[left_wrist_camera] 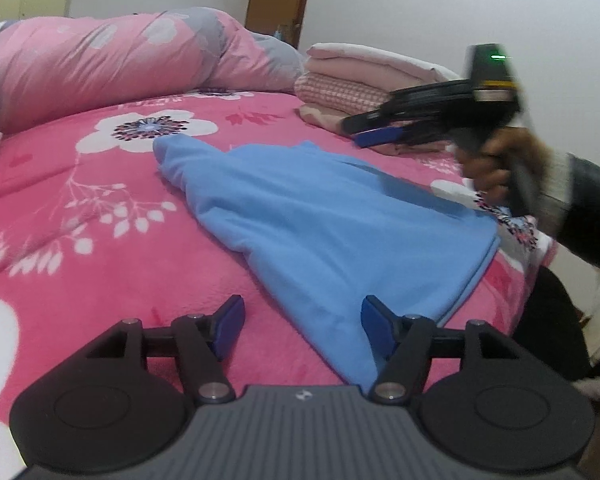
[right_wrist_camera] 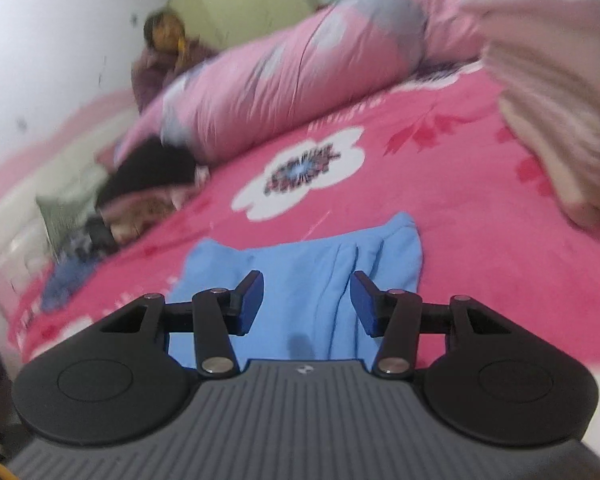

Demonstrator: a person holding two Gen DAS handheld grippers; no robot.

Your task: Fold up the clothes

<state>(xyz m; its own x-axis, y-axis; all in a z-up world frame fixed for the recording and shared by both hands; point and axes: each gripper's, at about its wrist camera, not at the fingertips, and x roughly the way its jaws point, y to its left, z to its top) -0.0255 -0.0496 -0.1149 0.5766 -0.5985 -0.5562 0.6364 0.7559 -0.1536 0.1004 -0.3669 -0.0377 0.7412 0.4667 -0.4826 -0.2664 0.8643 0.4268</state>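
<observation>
A light blue garment (left_wrist_camera: 308, 208) lies partly folded on the pink flowered bed cover (left_wrist_camera: 100, 240). My left gripper (left_wrist_camera: 303, 318) is open just above the garment's near corner. The cloth lies flat between and below its fingers and nothing is pinched. A hand holds my right gripper (left_wrist_camera: 376, 130) above the garment's far right side, blurred in the left wrist view. In its own view my right gripper (right_wrist_camera: 307, 300) stands open over the blue garment (right_wrist_camera: 300, 264), with nothing between its pads.
A stack of folded pink clothes (left_wrist_camera: 348, 80) sits at the bed's far right. A rolled pink and grey quilt (left_wrist_camera: 120, 60) runs along the back. A person (right_wrist_camera: 168, 40) sits at the far left corner beside dark things (right_wrist_camera: 148, 172). The bed's edge (left_wrist_camera: 532, 264) drops off on the right.
</observation>
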